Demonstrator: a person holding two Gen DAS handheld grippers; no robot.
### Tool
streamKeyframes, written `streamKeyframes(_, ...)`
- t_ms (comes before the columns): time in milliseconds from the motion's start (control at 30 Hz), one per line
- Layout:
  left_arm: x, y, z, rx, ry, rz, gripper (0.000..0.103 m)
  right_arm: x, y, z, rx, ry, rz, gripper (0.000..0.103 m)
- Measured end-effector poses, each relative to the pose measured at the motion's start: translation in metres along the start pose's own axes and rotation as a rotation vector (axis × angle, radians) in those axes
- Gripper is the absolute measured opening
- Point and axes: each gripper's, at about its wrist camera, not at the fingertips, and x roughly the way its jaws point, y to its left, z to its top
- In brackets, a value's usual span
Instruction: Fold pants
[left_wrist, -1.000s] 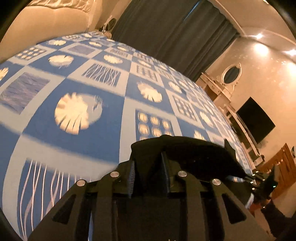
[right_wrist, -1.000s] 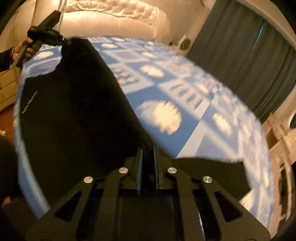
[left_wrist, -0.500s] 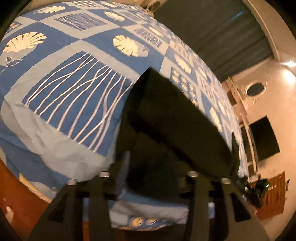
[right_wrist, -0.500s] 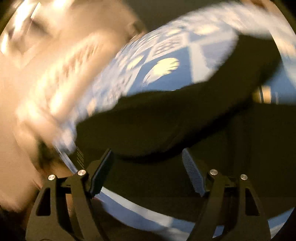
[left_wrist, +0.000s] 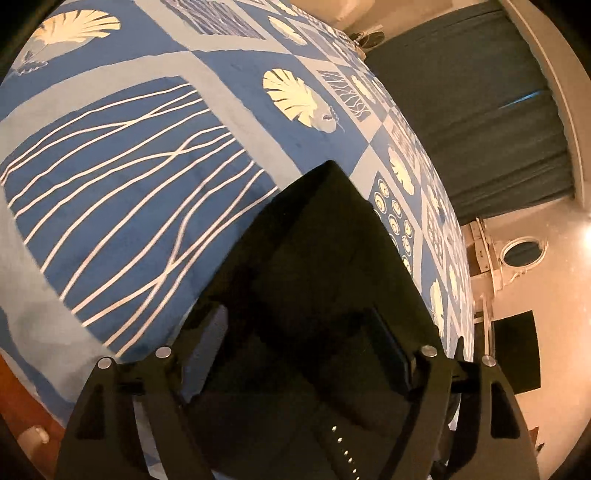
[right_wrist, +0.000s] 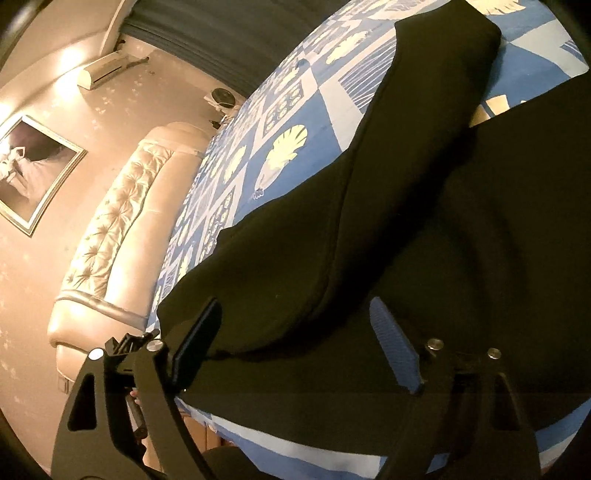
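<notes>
1. the black pants are laid on a bed covered with a blue patterned bedspread, near its edge; one part is seen folded over another in the right wrist view (the fold line is followed with difficulty, because the cloth is very dark).
2. the left gripper is held over the near end of the pants; its jaws are opening, the cloth is seen under and between them, and no pressing of the pads on the cloth is seen.
3. the right gripper is placed over the folded edge; its jaws are also opening and stand wide, with the cloth between them but not clamped.
4. the blue ribbed pad of one right finger is shown clearly; the other pad is seen only from its side.
5. the far end of the pants is cut off by the frame in the right wrist view, and the lower part is hidden behind the gripper bodies.
6. a padded headboard and a framed picture are seen at the left of the right wrist view; dark curtains are seen behind the bed.
</notes>
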Motion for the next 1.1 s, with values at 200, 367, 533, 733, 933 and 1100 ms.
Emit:
streamKeyframes(200,-0.004,0.016,0.001,-0.118,-0.002,-0.023,0.028,-0.002,-0.003,0.0,0.038,-0.021,0.001,0.087)
streamKeyframes(367,-0.023,0.012,-0.005,-0.142,-0.037,-0.057,0.027,-0.004,-0.007,0.003,0.079,-0.018,-0.016,0.087)
streamKeyframes(533,-0.028,0.0,-0.006,-0.088,-0.046,-0.018,0.027,-0.002,-0.005,0.003,0.108,-0.019,-0.061,0.087)
streamKeyframes(733,-0.029,0.006,-0.008,-0.119,-0.037,-0.042,0.027,-0.007,-0.012,0.0,0.174,-0.035,-0.079,0.087)
streamKeyframes(933,-0.033,-0.003,-0.01,-0.078,-0.049,-0.009,0.027,0.019,0.008,0.014,0.033,-0.002,-0.255,0.08)
streamKeyframes(1100,-0.044,-0.008,-0.009,-0.085,-0.06,-0.041,0.027,0.009,-0.007,0.02,0.051,-0.004,-0.242,0.016)
